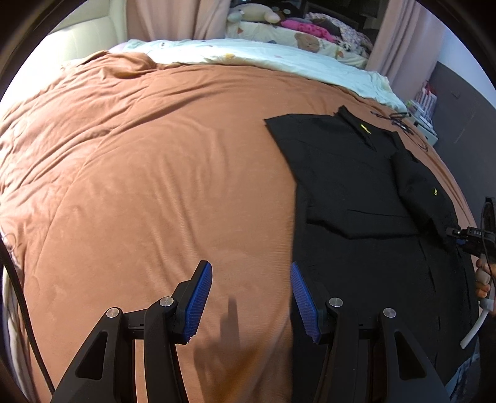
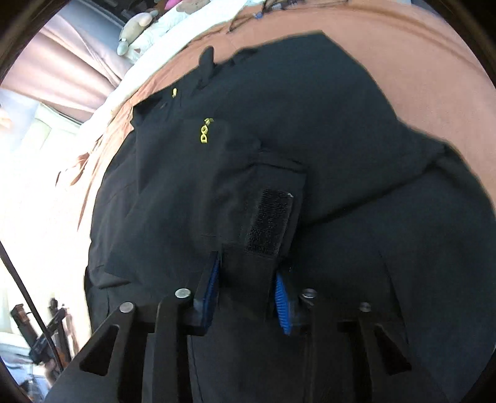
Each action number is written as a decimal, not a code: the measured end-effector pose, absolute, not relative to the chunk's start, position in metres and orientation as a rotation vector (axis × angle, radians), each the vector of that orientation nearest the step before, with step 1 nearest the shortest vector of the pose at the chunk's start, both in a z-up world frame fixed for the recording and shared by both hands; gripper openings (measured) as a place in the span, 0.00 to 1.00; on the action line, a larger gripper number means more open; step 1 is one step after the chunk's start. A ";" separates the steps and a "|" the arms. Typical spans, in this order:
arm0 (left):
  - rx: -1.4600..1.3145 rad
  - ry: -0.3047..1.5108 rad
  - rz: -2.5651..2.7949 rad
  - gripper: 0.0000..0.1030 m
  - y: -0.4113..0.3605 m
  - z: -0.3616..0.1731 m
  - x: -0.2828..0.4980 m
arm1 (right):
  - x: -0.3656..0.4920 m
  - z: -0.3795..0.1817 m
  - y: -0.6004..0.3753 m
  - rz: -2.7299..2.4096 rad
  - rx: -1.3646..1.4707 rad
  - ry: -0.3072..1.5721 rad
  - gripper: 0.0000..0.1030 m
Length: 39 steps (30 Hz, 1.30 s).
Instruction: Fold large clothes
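Observation:
A black jacket [image 1: 356, 186] with small yellow logos lies spread on the brown bedspread [image 1: 155, 155], its sleeves folded in over the body. My left gripper [image 1: 251, 279] hovers open over the jacket's left edge, one pad above bare bedspread, the other above black cloth, nothing between them. In the right wrist view the jacket [image 2: 310, 108] fills the frame. My right gripper [image 2: 248, 279] is shut on the sleeve cuff [image 2: 248, 263], whose Velcro strip [image 2: 269, 217] sticks out just past the blue pads. A hand [image 1: 483, 279] holding that gripper shows at the left wrist view's right edge.
A pale quilt [image 1: 263, 59] and plush toys [image 1: 254, 12] lie at the far end of the bed. Black cables [image 1: 400, 121] rest on the bedspread beyond the collar. Pink curtains [image 1: 400, 37] hang behind. The bed's edge drops off at the right, by a dark wall [image 1: 458, 102].

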<state>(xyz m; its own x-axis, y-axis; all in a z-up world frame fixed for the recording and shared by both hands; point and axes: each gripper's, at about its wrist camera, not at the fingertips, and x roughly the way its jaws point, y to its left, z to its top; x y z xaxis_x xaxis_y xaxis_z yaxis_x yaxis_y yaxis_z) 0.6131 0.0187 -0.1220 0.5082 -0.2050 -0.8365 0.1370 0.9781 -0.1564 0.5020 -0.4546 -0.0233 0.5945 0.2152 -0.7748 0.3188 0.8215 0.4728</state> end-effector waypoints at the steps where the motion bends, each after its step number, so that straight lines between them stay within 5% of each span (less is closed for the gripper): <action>1: -0.084 1.016 -0.198 0.53 0.024 -0.121 0.612 | 0.501 -0.012 -0.450 -0.072 0.594 0.925 0.20; 11: -0.126 0.997 -0.176 0.53 0.054 -0.110 0.599 | 0.515 0.084 -0.368 0.033 0.388 0.800 0.18; 17: -0.123 0.983 -0.154 0.53 0.073 -0.100 0.592 | 0.550 0.091 -0.282 0.131 0.277 0.806 0.22; 18: -0.124 0.982 -0.150 0.53 0.076 -0.100 0.592 | 0.556 0.091 -0.263 0.178 0.263 0.833 0.25; 21: -0.142 0.983 -0.135 0.53 0.087 -0.099 0.590 | 0.565 0.088 -0.225 0.287 0.233 0.898 0.70; 39: -0.126 1.038 -0.240 0.53 0.021 -0.130 0.600 | 0.514 0.071 -0.320 0.009 0.177 0.872 0.71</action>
